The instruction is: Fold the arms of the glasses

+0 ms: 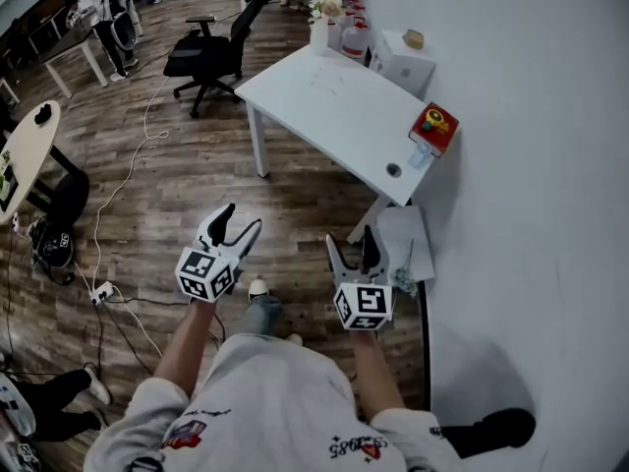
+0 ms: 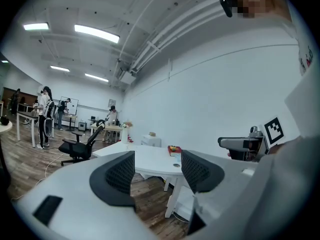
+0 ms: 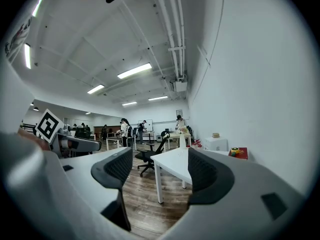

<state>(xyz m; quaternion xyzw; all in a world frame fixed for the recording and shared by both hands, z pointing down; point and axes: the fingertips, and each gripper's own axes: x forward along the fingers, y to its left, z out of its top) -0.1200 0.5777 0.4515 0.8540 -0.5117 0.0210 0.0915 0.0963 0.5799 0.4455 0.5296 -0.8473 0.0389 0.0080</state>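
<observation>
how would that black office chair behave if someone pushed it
The black office chair would probably roll easily: its star base looks castered, and it stands on smooth wood floor. Pushed high on its tall backrest, it may swivel or tilt rather than travel straight. It looks bulky, so probably awkward to lift.
</observation>
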